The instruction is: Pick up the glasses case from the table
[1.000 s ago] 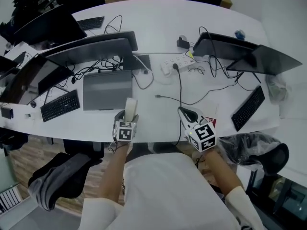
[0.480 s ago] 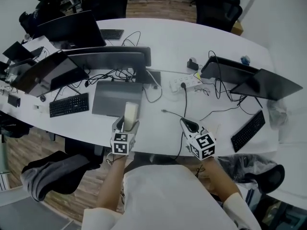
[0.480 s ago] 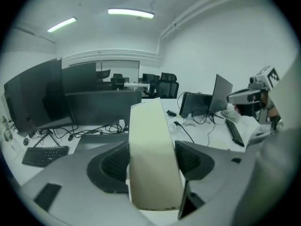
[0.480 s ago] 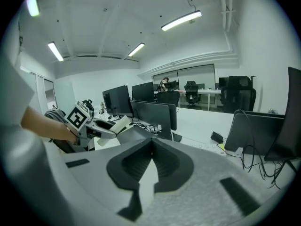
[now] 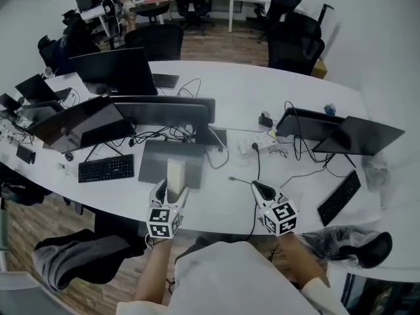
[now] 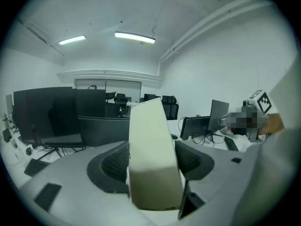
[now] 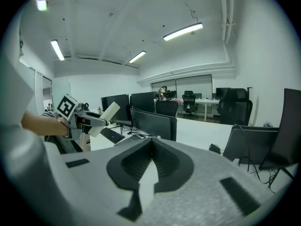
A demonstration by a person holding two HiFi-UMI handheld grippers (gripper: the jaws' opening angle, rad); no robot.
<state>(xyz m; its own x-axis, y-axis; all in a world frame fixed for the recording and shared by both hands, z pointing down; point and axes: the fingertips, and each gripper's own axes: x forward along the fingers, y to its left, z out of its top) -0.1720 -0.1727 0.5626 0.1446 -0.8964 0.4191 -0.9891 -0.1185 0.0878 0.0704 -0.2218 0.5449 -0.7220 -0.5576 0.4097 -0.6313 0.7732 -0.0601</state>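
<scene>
- The left gripper [image 5: 168, 194] is clamped on a cream, box-shaped glasses case [image 5: 174, 174]. Its dark ribbed pads [image 6: 114, 161] press on the two long sides of the case.
- The case stands upright between the jaws, with most of its length sticking out past the jaw tips.
- The case is held in the air, clear of the white curved table [image 5: 243, 90], just above the table's near edge. In the head view it overlaps the near edge of a closed grey laptop [image 5: 157, 157].
- In the right gripper view the same case appears off to the left, tilted, in the left gripper's hold.
- The right gripper [image 7: 151, 152] has its jaws drawn together with nothing between them. It hangs over the near edge of the table, well apart from the left gripper.
- A black keyboard [image 5: 105, 168] lies towards the table's left end, beside the laptop.
- A second black keyboard [image 5: 338, 198] lies near the right end.
- Dark monitors [image 5: 164, 109] stand along the middle of the table.
- A white power strip [image 5: 257, 143] with black cables lies behind the right gripper.
</scene>
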